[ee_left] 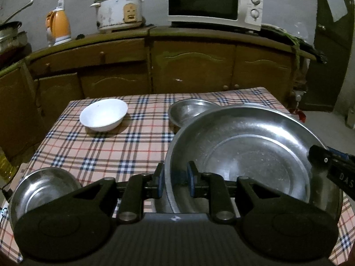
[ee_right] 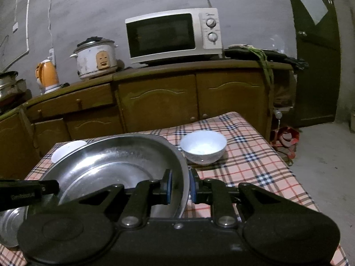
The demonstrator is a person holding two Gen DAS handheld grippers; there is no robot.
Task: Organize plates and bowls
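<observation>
With the left hand-held gripper [ee_left: 175, 182] and right hand-held gripper [ee_right: 180, 187] each clamped on opposite rims of the large steel plate [ee_left: 250, 155] between them above the surface [ee_left: 106, 146], uneven pull could let it slip onto the steel bowl [ee_left: 188, 110] ahead.

Beyond the plaid tablecloth [ee_left: 106, 150] we see a long wooden cabinet [ee_left: 193, 66] against the grey wall. On its top stand an orange electric kettle [ee_left: 58, 27], a white rice cooker [ee_left: 119, 11] and a white microwave [ee_left: 214, 3] with two knobs. At far right we see a dark green door [ee_right: 315, 51]
</observation>
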